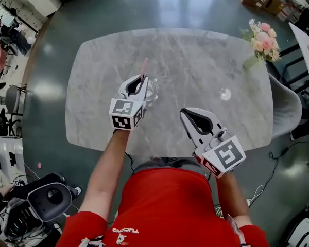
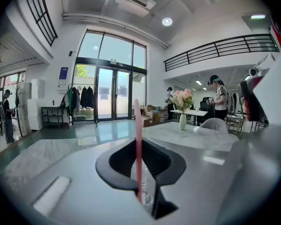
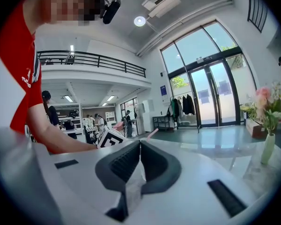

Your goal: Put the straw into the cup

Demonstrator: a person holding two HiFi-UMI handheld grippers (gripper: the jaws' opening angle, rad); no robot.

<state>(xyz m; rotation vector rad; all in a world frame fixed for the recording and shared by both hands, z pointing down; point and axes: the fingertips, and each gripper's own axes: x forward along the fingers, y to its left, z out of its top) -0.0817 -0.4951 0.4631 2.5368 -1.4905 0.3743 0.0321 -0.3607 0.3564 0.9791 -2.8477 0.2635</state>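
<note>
My left gripper (image 1: pixel 142 79) is shut on a pink straw (image 1: pixel 143 66) over the middle of the grey marble table (image 1: pixel 201 55). In the left gripper view the straw (image 2: pixel 137 125) stands upright between the shut jaws. Its lower end reaches down into a clear glass cup (image 2: pixel 146 198). The cup (image 1: pixel 153 92) sits right beside the left gripper's tip. My right gripper (image 1: pixel 185 112) hovers nearer the table's front edge, apart from the cup. It (image 3: pixel 140 143) is shut on a thin, crinkled translucent wrapper (image 3: pixel 133 186).
A vase of pink flowers (image 1: pixel 262 39) stands at the table's far right corner. A small shiny clear object (image 1: pixel 225 93) lies on the right half. A grey chair (image 1: pixel 287 107) is at the right edge.
</note>
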